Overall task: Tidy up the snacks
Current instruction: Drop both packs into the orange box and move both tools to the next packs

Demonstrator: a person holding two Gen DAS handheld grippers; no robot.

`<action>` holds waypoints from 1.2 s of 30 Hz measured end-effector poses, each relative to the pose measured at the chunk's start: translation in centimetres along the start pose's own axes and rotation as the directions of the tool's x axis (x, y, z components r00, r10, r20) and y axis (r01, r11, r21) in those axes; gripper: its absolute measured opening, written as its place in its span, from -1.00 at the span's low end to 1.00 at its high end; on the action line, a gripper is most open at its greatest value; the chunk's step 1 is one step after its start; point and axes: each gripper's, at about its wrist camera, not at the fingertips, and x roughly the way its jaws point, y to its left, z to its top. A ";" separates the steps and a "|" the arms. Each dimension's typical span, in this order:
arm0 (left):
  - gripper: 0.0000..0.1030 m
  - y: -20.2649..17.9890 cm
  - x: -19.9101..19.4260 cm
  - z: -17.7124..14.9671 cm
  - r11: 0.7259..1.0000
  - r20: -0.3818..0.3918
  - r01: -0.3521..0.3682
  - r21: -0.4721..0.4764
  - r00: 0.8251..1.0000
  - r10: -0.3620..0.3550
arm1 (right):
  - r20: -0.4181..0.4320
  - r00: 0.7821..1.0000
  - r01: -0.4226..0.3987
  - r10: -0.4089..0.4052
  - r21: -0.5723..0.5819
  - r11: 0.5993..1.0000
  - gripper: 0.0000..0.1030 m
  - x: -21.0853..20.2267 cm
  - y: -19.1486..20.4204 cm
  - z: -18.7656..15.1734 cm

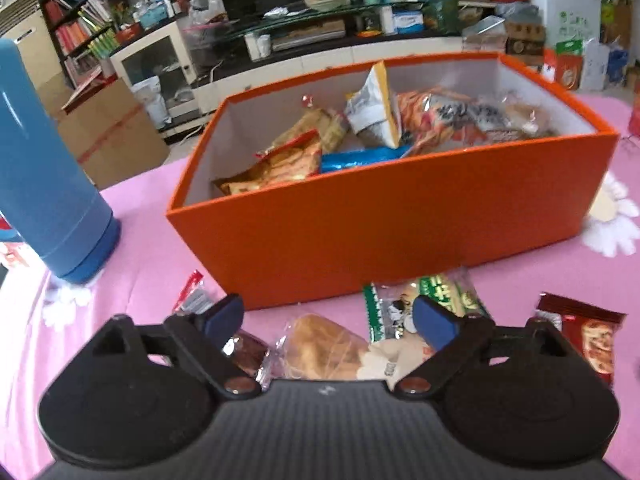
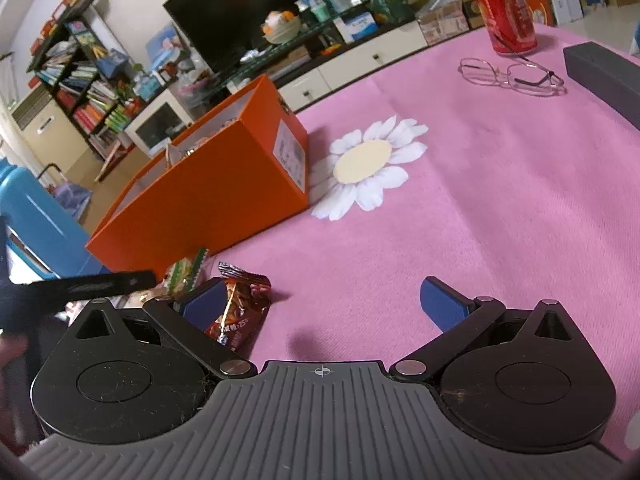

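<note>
Orange box [image 2: 208,188] with white label [image 2: 291,156], print unreadable, red can [image 2: 503,12]

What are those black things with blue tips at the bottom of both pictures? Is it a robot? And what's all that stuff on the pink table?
It's not a robot. A person holds two grabbing tools, one in each hand, and each carries a camera looking out along its blue-tipped jaws. One picture comes from the left gripper, the other from the right gripper. Both have their jaws open and hold nothing.

On the pink tablecloth stands an orange box already holding snack packets. In front of it lie loose snacks: a wrapped bread, a green packet and a brown packet. There is also a blue bottle, a red can and a pair of glasses.
</note>
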 end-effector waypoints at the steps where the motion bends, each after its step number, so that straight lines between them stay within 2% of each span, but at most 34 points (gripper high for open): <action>1: 0.82 -0.2 -0.1 -0.3 1.000 -0.001 0.019 -0.001 1.000 -0.019 | -0.001 1.000 0.001 -0.001 -0.004 1.000 0.71 0.0 0.0 0.0; 3: 0.82 -0.4 -0.7 -1.2 0.998 -0.014 0.056 0.013 0.998 -0.056 | -0.002 1.000 0.002 -0.002 -0.008 1.000 0.71 0.0 0.0 0.0; 8: 0.84 -0.4 -2.8 -5.2 0.994 -0.038 0.076 0.076 0.997 -0.073 | -0.003 1.000 0.006 -0.006 -0.018 1.000 0.71 0.1 0.1 0.0; 11: 0.85 -0.1 -4.0 -7.3 0.988 -0.056 0.111 0.103 0.993 -0.106 | -0.004 1.000 0.017 -0.018 -0.038 0.999 0.71 0.1 0.4 -0.2; 13: 0.85 0.4 -5.0 -8.3 0.989 -0.048 0.101 0.104 0.994 -0.096 | -0.002 1.000 0.019 -0.019 -0.040 0.999 0.71 0.1 0.4 -0.2; 15: 0.86 1.4 -6.3 -8.9 0.995 -0.009 0.071 0.075 0.997 -0.071 | -0.001 1.000 0.016 -0.016 -0.036 0.999 0.71 0.1 0.4 -0.3; 18: 0.91 3.6 -8.4 -9.3 0.996 0.027 0.064 -0.055 0.998 -0.063 | 0.001 1.000 0.000 0.000 -0.020 1.000 0.71 0.0 0.2 -0.3; 20: 0.91 5.0 -8.8 -9.7 0.987 0.016 0.082 -0.137 0.997 -0.081 | 0.000 1.000 -0.011 0.011 -0.017 1.000 0.71 0.1 0.3 -0.4; 23: 0.91 5.3 -7.7 -9.7 0.974 -0.025 0.111 -0.197 0.993 -0.118 | -0.006 1.000 -0.020 0.019 -0.030 0.999 0.71 0.3 0.7 -0.5; 30: 0.91 4.0 -5.0 -9.2 0.956 -0.066 0.180 -0.233 0.978 -0.200 | -0.021 0.998 -0.055 0.054 -0.090 0.994 0.71 0.5 1.9 -0.8; 34: 0.91 3.1 -4.8 -9.8 0.976 -0.098 0.137 -0.170 0.983 -0.155 | -0.066 0.996 -0.072 0.065 -0.117 0.991 0.71 0.9 3.2 -1.1; 36: 0.91 3.3 -4.7 -10.1 0.974 -0.106 0.145 -0.176 0.981 -0.165 | -0.081 0.995 -0.074 0.063 -0.144 0.987 0.71 1.1 4.5 -1.1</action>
